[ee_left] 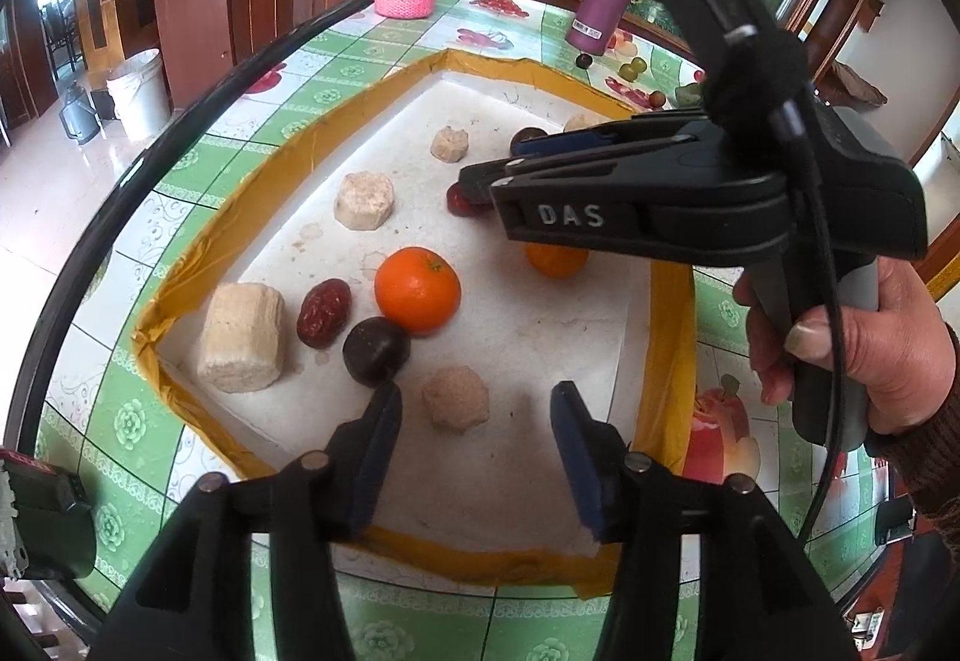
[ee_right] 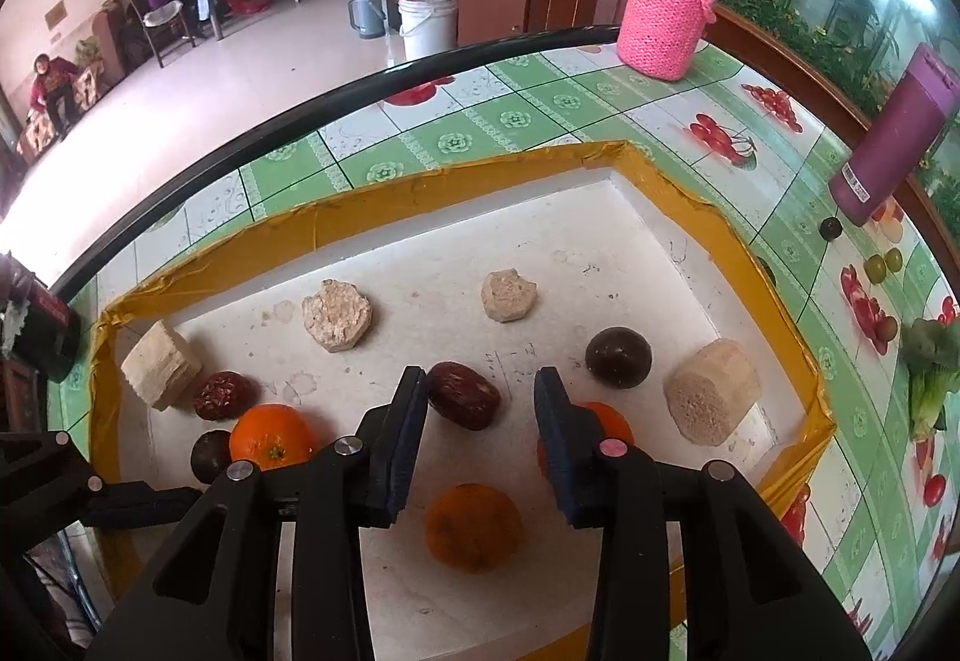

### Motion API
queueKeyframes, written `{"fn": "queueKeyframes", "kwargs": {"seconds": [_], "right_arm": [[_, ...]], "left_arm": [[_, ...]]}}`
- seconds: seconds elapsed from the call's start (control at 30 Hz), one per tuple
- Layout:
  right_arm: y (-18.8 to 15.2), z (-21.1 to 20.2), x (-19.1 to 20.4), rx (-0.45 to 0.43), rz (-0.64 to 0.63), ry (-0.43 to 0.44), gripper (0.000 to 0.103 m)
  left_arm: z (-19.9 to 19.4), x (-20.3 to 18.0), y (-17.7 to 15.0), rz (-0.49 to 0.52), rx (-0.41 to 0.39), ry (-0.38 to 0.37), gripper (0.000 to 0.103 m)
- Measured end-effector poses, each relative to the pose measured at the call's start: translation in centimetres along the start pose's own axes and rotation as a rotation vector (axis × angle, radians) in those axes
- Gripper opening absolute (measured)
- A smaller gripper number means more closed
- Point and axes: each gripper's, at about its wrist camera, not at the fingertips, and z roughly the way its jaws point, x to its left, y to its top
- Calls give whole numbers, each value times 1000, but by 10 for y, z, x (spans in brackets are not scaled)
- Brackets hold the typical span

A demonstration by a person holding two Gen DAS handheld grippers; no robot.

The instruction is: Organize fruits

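Hovering over the near edge of the white tray [ee_left: 516, 517], the left gripper [ee_left: 474, 424] stands with its jaws apart and nothing pressed between the pads; a small tan lump [ee_left: 455, 399] lies on the tray floor in the gap, touching neither finger. Just beyond its left finger sits a dark round fruit [ee_left: 376, 350], touching a bright orange [ee_left: 417, 289]. Left of these lie a red date [ee_left: 324, 312] and a pale cylindrical block [ee_left: 242, 337] near the tray's left corner.

From the right wrist view, the right gripper [ee_right: 480, 424] is likewise released, jaws parted above the tray. A dull orange fruit [ee_right: 473, 528] rests below the gap, near the tray's near edge. A second red date [ee_right: 463, 394] lies just beside the left finger, and another orange [ee_right: 609, 421] shows partly behind the right finger. Further in sit a dark round fruit [ee_right: 618, 357] and a tan cylinder [ee_right: 711, 400] by the tray's right edge, with two pale lumps [ee_right: 336, 314] towards the far side.

A hand [ee_left: 864, 355] grips the right tool's handle. Beyond the tray, on the green patterned tablecloth [ee_right: 510, 121], stand a pink knit-sleeved jar [ee_right: 666, 13] and a purple bottle [ee_right: 894, 139] near the table's far edge.
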Motion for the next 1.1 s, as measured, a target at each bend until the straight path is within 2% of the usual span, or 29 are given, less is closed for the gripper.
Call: {"fn": "queueKeyframes", "kwargs": {"seconds": [0.17, 0.27, 0.33, 0.37, 0.43, 0.63, 0.8, 0.93, 1.03, 1.1], "right_arm": [[-7, -26, -11, -46, 78, 0, 40], [-15, -43, -21, -77, 159, 10, 48], [-24, -56, -28, -98, 215, -3, 58], [-29, -63, -30, -107, 234, -13, 60], [-40, -76, -31, -122, 265, -37, 70], [-86, -105, -19, -139, 315, -96, 87], [-123, -111, -8, -118, 340, -76, 99], [-147, -114, -7, -117, 362, -55, 101], [-159, -117, -3, -117, 387, -42, 103], [-166, -120, 2, -116, 410, -45, 103]], "left_arm": [[-8, 2, -2, -1, -15, 13, 64], [-12, 3, -3, 9, -26, 26, 68], [-15, 2, -4, 14, -35, 35, 75], [-17, 2, -4, 16, -39, 34, 75], [-20, 2, -7, 20, -48, 29, 77], [-35, 3, -14, -6, -108, 2, 86], [-51, 3, -31, -72, -158, 88, 90], [-62, 6, -44, -147, -181, 128, 90], [-67, 5, -49, -165, -210, 145, 92], [-66, 4, -48, -157, -196, 158, 93]]}}
